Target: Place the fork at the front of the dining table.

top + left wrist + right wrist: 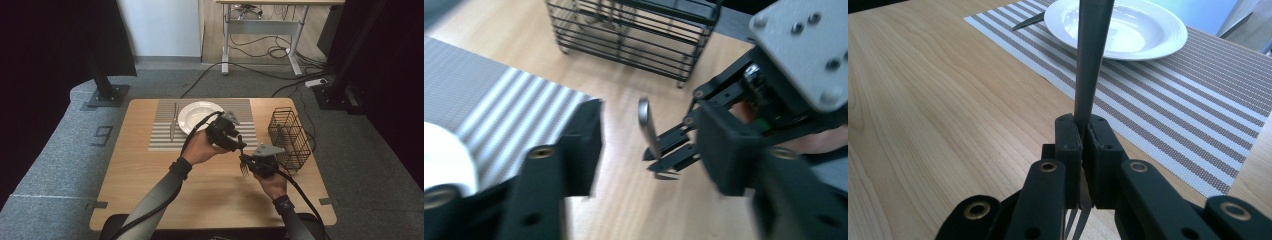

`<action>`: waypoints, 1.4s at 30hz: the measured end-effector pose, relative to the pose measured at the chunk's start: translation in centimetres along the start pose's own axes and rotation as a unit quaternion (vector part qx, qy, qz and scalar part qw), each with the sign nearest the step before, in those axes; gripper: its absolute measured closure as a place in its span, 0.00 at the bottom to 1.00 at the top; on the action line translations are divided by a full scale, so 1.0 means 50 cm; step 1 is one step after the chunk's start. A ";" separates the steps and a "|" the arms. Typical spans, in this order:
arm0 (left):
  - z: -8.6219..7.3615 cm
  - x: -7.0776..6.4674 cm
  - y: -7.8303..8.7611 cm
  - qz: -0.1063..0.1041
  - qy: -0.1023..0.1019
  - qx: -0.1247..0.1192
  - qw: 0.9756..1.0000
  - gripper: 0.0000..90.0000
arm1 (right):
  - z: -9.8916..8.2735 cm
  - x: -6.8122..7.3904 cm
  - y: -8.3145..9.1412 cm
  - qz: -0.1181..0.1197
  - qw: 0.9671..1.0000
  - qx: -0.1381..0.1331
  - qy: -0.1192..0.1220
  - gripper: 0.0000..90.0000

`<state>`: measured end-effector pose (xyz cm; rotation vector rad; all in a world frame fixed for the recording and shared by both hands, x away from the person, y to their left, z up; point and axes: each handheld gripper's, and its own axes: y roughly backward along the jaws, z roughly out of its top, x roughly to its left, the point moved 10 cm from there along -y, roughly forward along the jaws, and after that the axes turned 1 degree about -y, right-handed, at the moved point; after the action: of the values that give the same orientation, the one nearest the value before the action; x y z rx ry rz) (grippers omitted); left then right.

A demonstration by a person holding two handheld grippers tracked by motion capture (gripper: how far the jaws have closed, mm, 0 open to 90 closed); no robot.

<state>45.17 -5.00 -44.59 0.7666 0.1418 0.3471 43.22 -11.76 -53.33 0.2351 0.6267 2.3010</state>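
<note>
Unlabelled, the fork (1091, 60) sits clamped in the right tool (1083, 137); left tool (644, 145) gapes.

A single figure "9", marked in dark tape on the grey floor mat (103, 135), left of the table (150, 175)

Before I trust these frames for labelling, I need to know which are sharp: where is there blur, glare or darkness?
Left gripper view: its own black left hand-held gripper is smeared by blur near the lens, while the silver metal fork stays fairly crisp. Right gripper view: sharp, with soft glare on the round white ceramic plate. High view: evenly lit light wooden table, dark at both side edges.
</note>
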 end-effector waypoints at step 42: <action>-0.423 -0.098 -0.025 0.046 0.040 -0.023 0.998 0.00 | 0.057 -0.153 -0.091 -0.069 0.995 0.050 -0.042 0.94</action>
<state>35.61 6.26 -60.57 0.7156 0.1744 0.4670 52.43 -13.25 -53.05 0.3255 0.6949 2.1186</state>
